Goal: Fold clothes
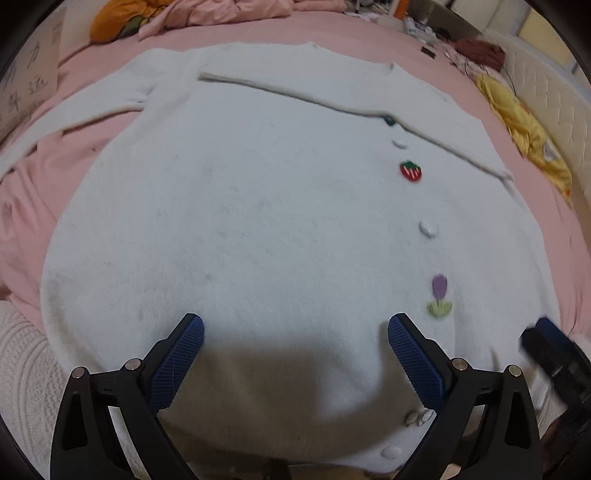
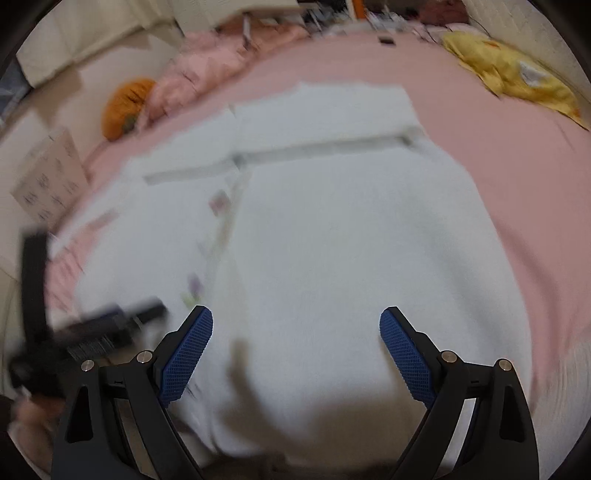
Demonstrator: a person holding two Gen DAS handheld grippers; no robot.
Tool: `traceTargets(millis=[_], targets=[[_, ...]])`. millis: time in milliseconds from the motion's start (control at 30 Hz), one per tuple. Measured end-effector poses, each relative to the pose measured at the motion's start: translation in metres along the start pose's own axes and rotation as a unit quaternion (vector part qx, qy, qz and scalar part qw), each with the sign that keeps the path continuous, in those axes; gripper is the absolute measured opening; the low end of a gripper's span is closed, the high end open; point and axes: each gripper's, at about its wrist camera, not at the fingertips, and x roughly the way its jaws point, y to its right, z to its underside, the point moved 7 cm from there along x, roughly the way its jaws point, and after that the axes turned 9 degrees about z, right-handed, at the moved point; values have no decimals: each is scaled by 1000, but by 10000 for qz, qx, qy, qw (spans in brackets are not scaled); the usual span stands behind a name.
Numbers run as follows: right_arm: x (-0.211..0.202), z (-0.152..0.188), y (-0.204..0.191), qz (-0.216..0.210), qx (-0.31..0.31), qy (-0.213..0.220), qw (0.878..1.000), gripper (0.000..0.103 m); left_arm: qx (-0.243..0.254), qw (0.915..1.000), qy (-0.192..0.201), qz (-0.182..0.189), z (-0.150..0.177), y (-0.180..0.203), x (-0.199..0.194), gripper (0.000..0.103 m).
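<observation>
A white fuzzy cardigan (image 1: 258, 221) lies flat on the pink bed, with one sleeve folded across its upper part and the other stretched out to the left. A strawberry patch (image 1: 410, 171) and a purple flower patch (image 1: 439, 295) sit along its button line. My left gripper (image 1: 295, 332) is open and empty just above the cardigan's near hem. My right gripper (image 2: 295, 326) is open and empty over the cardigan (image 2: 351, 240) on its right half; this view is blurred. The right gripper shows at the left wrist view's right edge (image 1: 554, 350); the left gripper shows blurred in the right wrist view (image 2: 92, 332).
A pink sheet (image 1: 424, 70) covers the bed. An orange cushion (image 1: 118, 18) and crumpled pink bedding (image 1: 221, 11) lie at the far side. A yellow cloth (image 1: 524, 129) lies at the right. A cardboard box (image 2: 51, 177) stands on the left. A white knitted fabric (image 1: 26, 369) lies near left.
</observation>
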Motion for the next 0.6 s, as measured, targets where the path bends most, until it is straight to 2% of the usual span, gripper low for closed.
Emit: traceTargets(millis=[100, 233, 300, 367, 433, 533, 567, 600], targets=[[4, -64, -30, -81, -562, 413, 9975, 93, -70, 9999, -8, 72, -1, -1, 3, 102], [46, -137, -108, -397, -1645, 91, 9855, 93, -109, 9999, 9, 127, -4, -2, 4, 102], [79, -159, -155, -310, -2271, -19, 9734, 92, -244, 9993, 46, 272, -5, -6, 3, 102], [107, -163, -192, -472, -2704, -179, 9614, 93, -461, 9977, 96, 480, -7, -12, 1, 102], [138, -164, -224, -624, -2860, -400, 9554, 93, -750, 9942, 171, 750, -10, -19, -2, 102], [181, -161, -252, -531, -3135, -536, 9466, 93, -1334, 9818, 340, 1309, -13, -35, -6, 102], [200, -157, -253, -179, -3300, -550, 9422, 92, -1533, 9759, 397, 1501, -14, -40, -8, 102], [214, -153, -251, 112, -3371, -656, 9391, 92, -1581, 9743, 409, 1551, -15, -41, -8, 102]])
